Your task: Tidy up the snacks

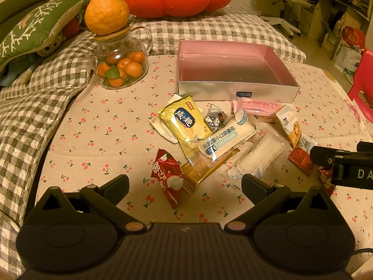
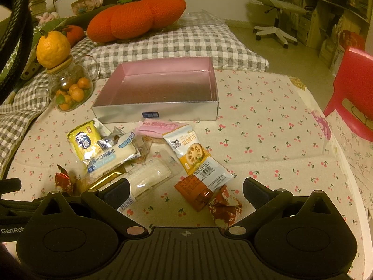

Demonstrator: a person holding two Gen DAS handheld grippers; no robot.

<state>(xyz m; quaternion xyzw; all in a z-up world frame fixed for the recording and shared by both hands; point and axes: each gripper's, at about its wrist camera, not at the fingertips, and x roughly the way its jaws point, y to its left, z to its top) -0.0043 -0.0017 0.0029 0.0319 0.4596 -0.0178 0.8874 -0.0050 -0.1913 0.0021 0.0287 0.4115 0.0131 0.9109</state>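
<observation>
Left wrist view: left gripper (image 1: 185, 185) hangs with jaws spread wide and empty over the cherry-print cloth (image 1: 98, 140), a red candy packet (image 1: 168, 177) between the fingers; the snack pile (image 1: 223, 140) lies at 12 o'clock, the empty pink-lined box (image 1: 235, 88) beyond it. Right wrist view: right gripper (image 2: 186, 190) likewise gapes, holding nothing, an orange-brown packet (image 2: 193, 190) between its fingers, the box (image 2: 158, 112) at 12 o'clock, a glass jar of oranges (image 2: 70, 88) at 10.

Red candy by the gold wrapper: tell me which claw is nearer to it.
Left. The red candy lies just ahead of the open left claw, between its fingers; the open right claw is off to the candy's right.
</observation>
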